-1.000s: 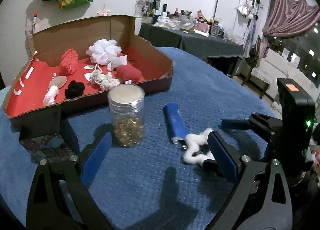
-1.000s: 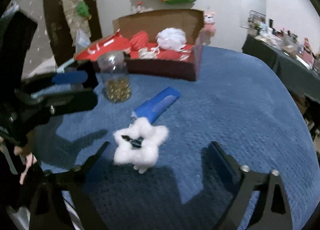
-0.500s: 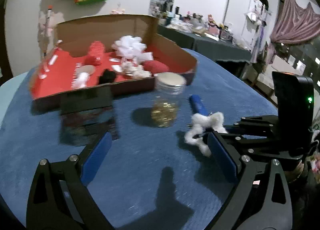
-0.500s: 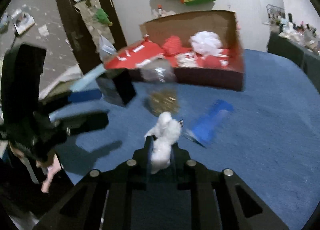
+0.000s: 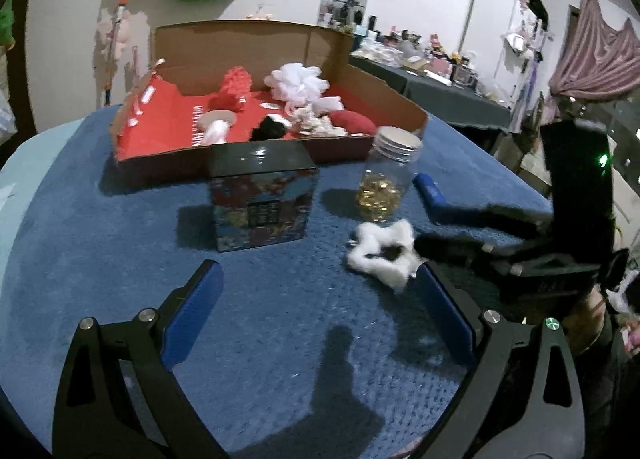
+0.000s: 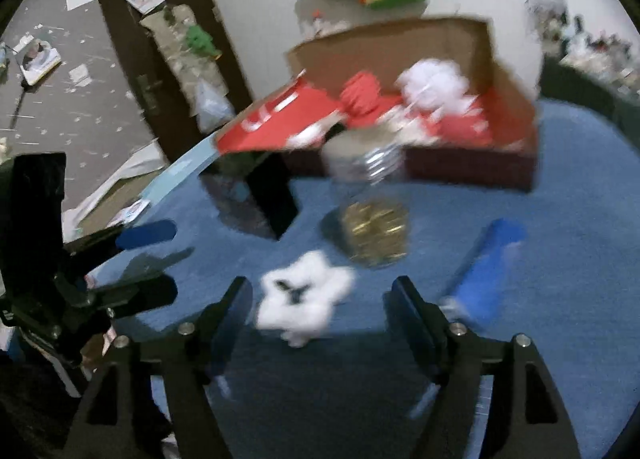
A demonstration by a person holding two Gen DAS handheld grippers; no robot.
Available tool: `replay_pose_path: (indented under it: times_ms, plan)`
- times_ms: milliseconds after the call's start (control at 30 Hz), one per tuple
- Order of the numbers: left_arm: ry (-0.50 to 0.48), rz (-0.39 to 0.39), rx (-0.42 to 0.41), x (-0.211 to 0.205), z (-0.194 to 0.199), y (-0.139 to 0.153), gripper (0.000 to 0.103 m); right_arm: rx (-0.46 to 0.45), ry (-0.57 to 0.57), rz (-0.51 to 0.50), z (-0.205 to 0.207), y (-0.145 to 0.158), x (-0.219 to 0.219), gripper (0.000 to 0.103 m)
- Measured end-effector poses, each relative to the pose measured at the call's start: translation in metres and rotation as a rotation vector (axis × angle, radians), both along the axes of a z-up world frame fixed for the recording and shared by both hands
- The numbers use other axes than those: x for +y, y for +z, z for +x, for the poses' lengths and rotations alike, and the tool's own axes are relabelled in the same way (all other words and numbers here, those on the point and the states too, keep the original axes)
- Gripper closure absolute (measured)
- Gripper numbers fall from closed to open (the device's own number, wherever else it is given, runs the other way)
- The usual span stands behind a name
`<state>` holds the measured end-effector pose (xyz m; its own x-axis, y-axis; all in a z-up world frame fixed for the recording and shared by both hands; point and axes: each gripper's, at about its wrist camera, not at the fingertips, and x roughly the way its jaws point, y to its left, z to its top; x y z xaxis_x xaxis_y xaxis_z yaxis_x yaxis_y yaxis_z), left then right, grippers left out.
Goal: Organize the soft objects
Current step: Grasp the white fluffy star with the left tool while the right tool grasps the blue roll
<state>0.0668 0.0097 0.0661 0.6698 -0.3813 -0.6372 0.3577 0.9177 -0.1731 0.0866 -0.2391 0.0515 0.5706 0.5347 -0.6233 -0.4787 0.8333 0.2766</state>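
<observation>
A white fluffy star-shaped hair clip (image 5: 382, 255) lies on the blue cloth (image 5: 120, 243); it also shows in the right wrist view (image 6: 304, 295). My right gripper (image 6: 320, 315) is open, its fingers on either side of the clip and just short of it. In the left wrist view the right gripper (image 5: 472, 231) reaches in from the right beside the clip. My left gripper (image 5: 316, 315) is open and empty above the cloth. The cardboard box (image 5: 400, 99) with a red lining holds several soft pieces, among them a white pompom (image 5: 298, 81).
A dark patterned tin box (image 5: 262, 199) stands in front of the cardboard box. A glass jar (image 5: 386, 175) with gold beads stands right of it. A blue lighter-like tube (image 5: 430, 191) lies beyond the clip. The table edge drops off on the left.
My right gripper was shut on the white clip half a second ago; now it is open and the clip lies on the cloth. The left wrist view has swung, bringing the tin box to the centre.
</observation>
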Motion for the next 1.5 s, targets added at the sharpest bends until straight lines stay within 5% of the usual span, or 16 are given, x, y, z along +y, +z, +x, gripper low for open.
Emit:
replay_pose_path:
  times_ms: [200, 333, 433, 467, 567, 1033, 1233, 1333, 1400, 1433, 1500]
  plan:
    - [-0.073, -0.001, 0.005, -0.027, 0.007, -0.008, 0.005, -0.016, -0.264, -0.105, 0.014, 0.007, -0.042, 0.029]
    - [-0.099, 0.011, 0.033, -0.047, 0.017, -0.017, 0.005, 0.048, -0.280, -0.125, 0.033, -0.002, -0.041, 0.031]
    - [-0.093, 0.025, 0.061, -0.056, 0.028, -0.024, 0.006, 0.043, -0.278, -0.203, 0.038, -0.004, -0.028, 0.049]
    - [-0.089, 0.028, 0.066, -0.058, 0.031, -0.025, 0.006, 0.046, -0.282, -0.220, 0.040, -0.006, -0.026, 0.065]
    - [-0.095, 0.018, 0.089, -0.064, 0.039, -0.029, 0.026, 0.036, -0.280, -0.237, 0.038, -0.010, -0.025, 0.073]
    - [-0.136, 0.053, 0.082, -0.057, 0.027, -0.032, 0.028, -0.010, -0.178, -0.235, -0.017, -0.010, 0.000, 0.072]
    - [-0.168, 0.057, 0.080, -0.061, 0.027, -0.030, 0.028, -0.048, -0.182, -0.261, -0.021, -0.010, -0.002, 0.051]
    - [-0.170, 0.049, 0.089, -0.064, 0.032, -0.031, 0.028, -0.054, -0.184, -0.244, -0.020, -0.010, -0.006, 0.051]
    - [-0.170, 0.048, 0.094, -0.067, 0.036, -0.032, 0.030, -0.048, -0.175, -0.229, -0.019, -0.012, -0.009, 0.051]
    - [-0.169, 0.050, 0.097, -0.068, 0.037, -0.033, 0.046, -0.048, -0.169, -0.219, -0.018, -0.013, -0.009, 0.052]
    - [-0.167, 0.050, 0.098, -0.070, 0.040, -0.033, 0.046, -0.037, -0.141, -0.197, -0.017, -0.016, -0.009, 0.073]
